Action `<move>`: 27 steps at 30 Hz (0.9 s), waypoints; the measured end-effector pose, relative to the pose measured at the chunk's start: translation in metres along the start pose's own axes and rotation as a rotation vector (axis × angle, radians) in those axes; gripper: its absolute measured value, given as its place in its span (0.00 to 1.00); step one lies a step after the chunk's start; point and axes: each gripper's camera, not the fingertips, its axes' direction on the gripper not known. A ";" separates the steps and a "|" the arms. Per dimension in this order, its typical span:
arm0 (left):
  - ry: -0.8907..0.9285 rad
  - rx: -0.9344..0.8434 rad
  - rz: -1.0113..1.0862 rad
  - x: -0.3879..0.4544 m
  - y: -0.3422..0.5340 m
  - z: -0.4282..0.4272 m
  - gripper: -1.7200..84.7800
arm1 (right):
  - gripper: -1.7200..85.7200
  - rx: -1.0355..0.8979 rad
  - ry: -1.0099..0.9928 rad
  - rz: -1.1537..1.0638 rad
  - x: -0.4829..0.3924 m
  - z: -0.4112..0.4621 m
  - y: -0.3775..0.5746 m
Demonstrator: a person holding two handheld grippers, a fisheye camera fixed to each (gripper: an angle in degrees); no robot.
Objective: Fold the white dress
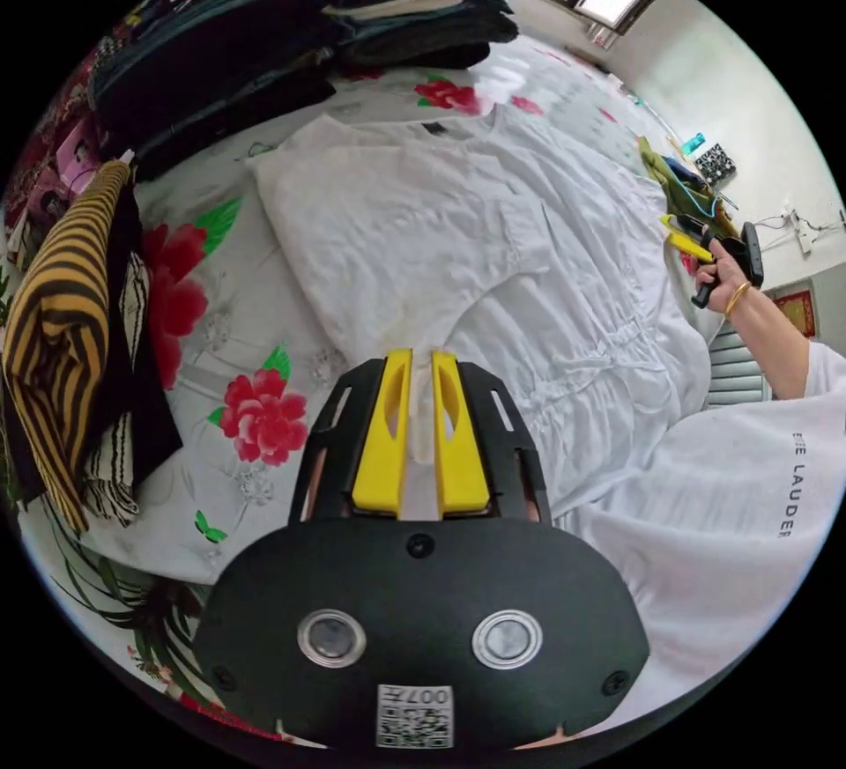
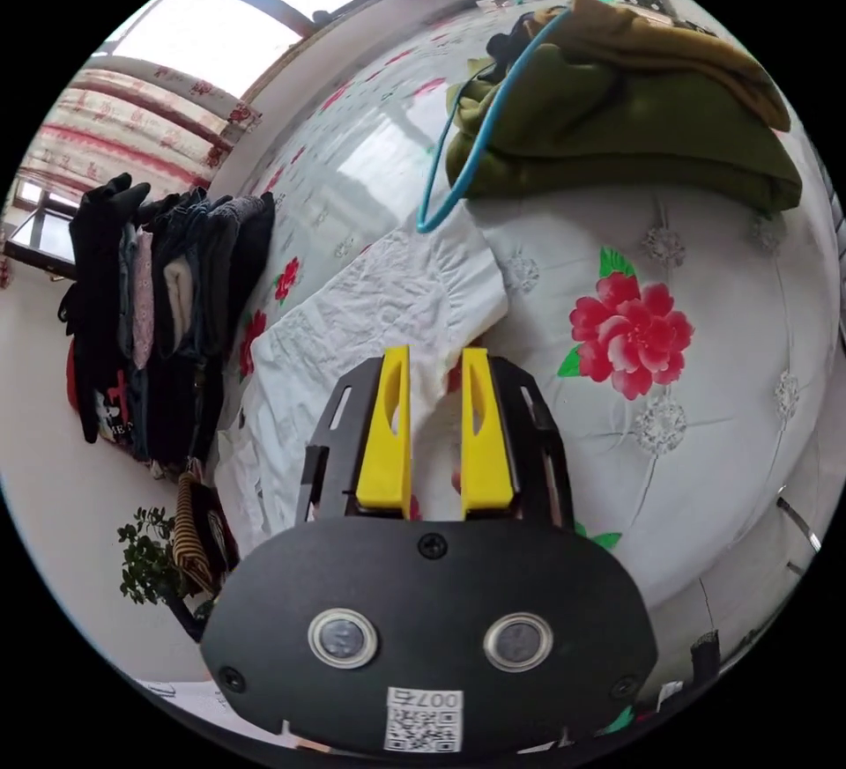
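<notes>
- White dress point(image 1: 493, 258) lay lengthwise between both tools across the floral bedsheet point(image 1: 220, 320).
- Left gripper point(image 1: 421, 364) pinched its near edge.
- Right gripper point(image 2: 436, 359) clamped the far hem.

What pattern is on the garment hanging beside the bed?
Mustard-and-black stripes on the hanging garment; clearest in the left gripper view.

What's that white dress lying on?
The white dress is spread over a bed cover printed with red flowers, which shows around its edges. Whatever part of the print lies beneath the dress is covered and can't be seen.
</notes>
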 end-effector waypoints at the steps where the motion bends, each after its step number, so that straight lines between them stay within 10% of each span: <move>1: 0.003 -0.003 -0.015 -0.001 0.000 0.004 0.06 | 0.05 0.016 -0.009 -0.038 -0.011 -0.001 -0.002; 14: 0.015 0.183 -0.136 -0.024 0.013 -0.037 0.02 | 0.06 -0.267 0.018 -1.407 -0.263 0.043 0.195; 27: 0.139 -0.017 -0.111 -0.043 0.117 -0.019 0.18 | 0.11 -0.329 0.115 -0.985 -0.139 -0.045 0.160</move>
